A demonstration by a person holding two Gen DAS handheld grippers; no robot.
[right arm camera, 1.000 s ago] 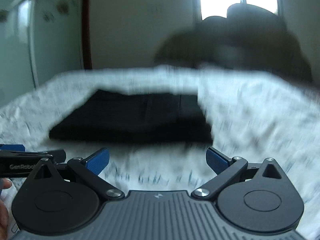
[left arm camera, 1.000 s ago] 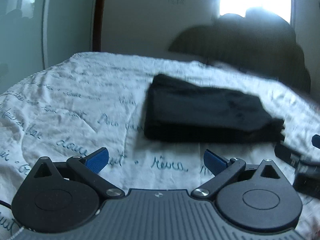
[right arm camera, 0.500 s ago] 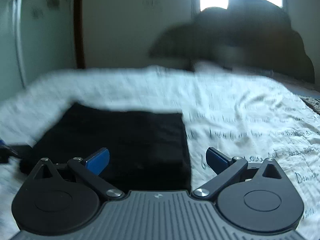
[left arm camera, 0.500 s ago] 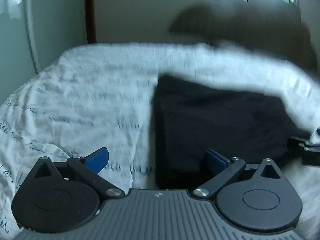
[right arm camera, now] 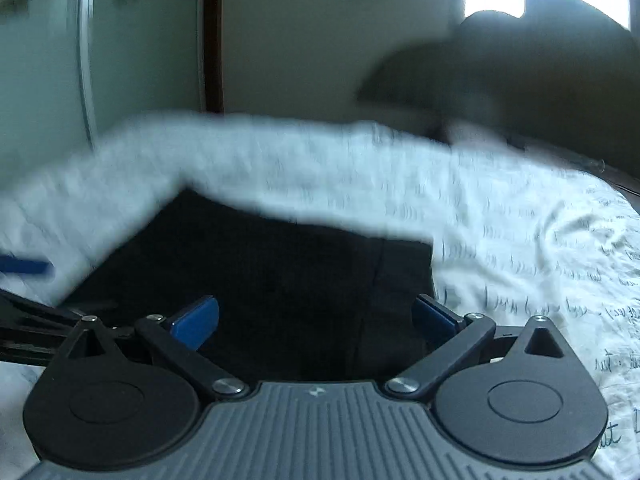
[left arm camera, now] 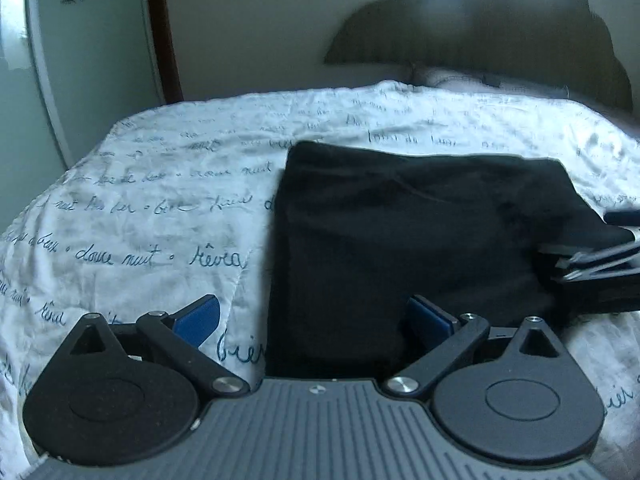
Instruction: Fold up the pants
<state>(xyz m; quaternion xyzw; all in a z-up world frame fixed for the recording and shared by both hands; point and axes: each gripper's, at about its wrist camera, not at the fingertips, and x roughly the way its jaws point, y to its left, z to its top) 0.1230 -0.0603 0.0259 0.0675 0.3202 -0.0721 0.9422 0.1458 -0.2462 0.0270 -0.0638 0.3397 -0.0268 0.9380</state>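
On the bed (left arm camera: 160,200), black pants (left arm camera: 400,240) are seen folded, both left claw (left arm camera: 312,316) and right claw (right arm camera: 316,316) held apart; another fold probably needs the near edge gripped.

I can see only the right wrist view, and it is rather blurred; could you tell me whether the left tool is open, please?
Observer: Yes, the left tool is open and holds nothing.
Operator: Thank you. Where does it sit relative to the pants?
Observer: It straddles the left edge of the black pants, with one finger over the bedspread and the other over the cloth.
Operator: And does the far-left corner look tidy?
Observer: Yes, that corner looks square and lies flat on the bedspread.
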